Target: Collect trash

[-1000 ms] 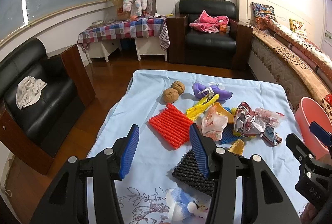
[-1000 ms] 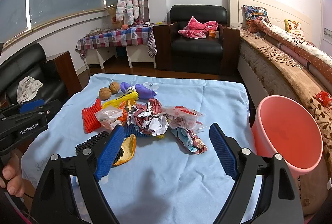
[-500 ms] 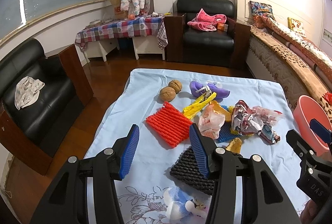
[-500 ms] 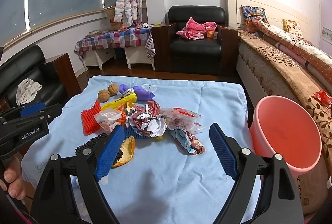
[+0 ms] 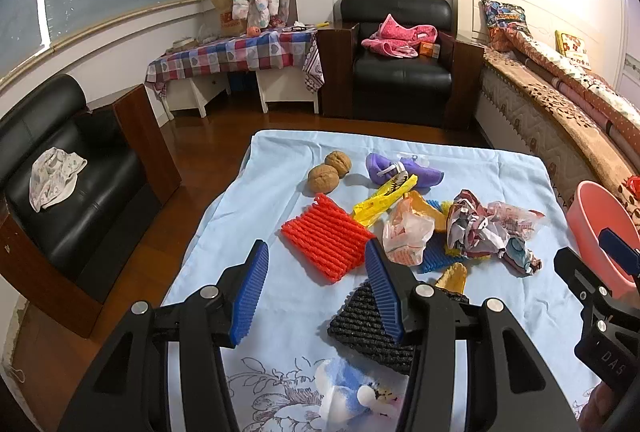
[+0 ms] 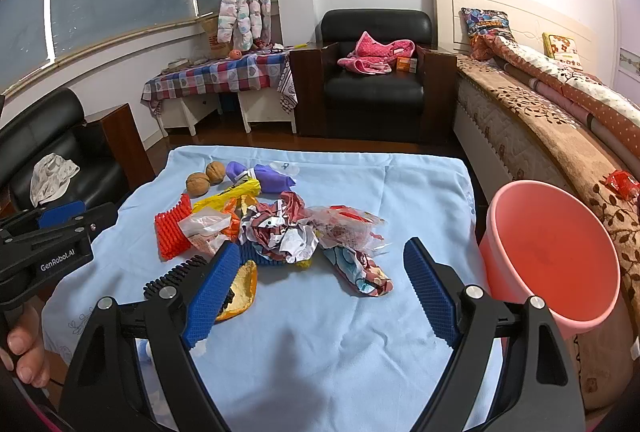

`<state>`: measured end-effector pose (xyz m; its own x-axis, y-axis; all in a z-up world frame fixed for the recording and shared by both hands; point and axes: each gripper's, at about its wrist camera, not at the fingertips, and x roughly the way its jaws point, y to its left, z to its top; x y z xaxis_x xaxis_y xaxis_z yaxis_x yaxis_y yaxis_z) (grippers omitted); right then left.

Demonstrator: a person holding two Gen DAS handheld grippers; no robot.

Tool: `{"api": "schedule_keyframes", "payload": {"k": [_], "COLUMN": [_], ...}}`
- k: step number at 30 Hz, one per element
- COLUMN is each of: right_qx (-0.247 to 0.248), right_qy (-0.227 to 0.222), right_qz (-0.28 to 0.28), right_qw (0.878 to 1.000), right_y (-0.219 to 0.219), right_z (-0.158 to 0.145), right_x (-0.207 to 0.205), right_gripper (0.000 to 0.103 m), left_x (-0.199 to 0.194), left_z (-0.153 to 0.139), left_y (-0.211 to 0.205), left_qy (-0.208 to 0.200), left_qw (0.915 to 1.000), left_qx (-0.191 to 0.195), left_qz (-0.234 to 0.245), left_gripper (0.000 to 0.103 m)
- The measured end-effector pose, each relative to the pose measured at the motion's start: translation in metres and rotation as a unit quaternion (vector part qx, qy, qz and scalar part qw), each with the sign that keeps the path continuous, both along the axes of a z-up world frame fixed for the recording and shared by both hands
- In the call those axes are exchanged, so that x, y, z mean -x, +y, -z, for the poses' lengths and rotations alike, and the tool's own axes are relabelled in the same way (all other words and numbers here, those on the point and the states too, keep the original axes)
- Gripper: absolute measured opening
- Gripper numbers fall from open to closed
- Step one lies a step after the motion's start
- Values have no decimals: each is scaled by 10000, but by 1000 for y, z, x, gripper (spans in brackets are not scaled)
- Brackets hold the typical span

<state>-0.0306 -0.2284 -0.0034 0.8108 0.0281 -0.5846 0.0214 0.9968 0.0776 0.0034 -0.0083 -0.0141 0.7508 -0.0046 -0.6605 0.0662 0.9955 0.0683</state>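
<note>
The left hand-held gripper [image 5: 314, 288] hangs over the near edge of the worktop [image 5: 280, 151] with its blue pads apart and nothing between them. Just past its right pad lies a black ribbed mat [image 5: 370, 332], partly hidden by that finger, and beyond the gap sits a red foam net [image 5: 326, 242]. At the very near edge, between the gripper's arms, is a small blue and white crumpled scrap [image 5: 348, 392].

The right hand-held gripper [image 6: 318, 292] also stands with its pads wide apart and empty, over bare blue cloth. Its left finger covers part of an orange peel [image 6: 242, 288] and the black mat's edge.

The trash is heaped in the middle of the worktop: crumpled printed paper [image 6: 286, 236], a clear wrapper with red print [image 6: 348, 228], a patterned wrapper [image 6: 360, 274] nearest the right gripper, a thin plastic bag [image 5: 406, 232], a yellow wrapper [image 5: 382, 199] and a purple pouch [image 5: 404, 173]. Two walnuts [image 5: 330, 171] sit touching each other at the far left of the heap.

A pink bucket [image 6: 548, 256] stands just beside the worktop's right edge, against the bed [image 6: 560, 119]. Farther off are a black armchair [image 6: 374, 87] with pink clothing on it, a low table under a checked cloth [image 6: 224, 75], and a black sofa [image 5: 60, 191] on the left.
</note>
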Motion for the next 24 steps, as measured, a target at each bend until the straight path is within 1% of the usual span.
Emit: {"api": "schedule_keyframes", "payload": {"k": [24], "right_qx": [-37], "right_qy": [-8], "right_qz": [37], "right_qw": [10000], "right_y": [-4], "right_z": [-1], "right_x": [2], "right_gripper": [85], "left_x": [1], "left_z": [5], "left_y": [-4], "left_qy": [36], "left_qw": [10000], "left_qx": [14], "left_qz": [32], "left_gripper": [50]}}
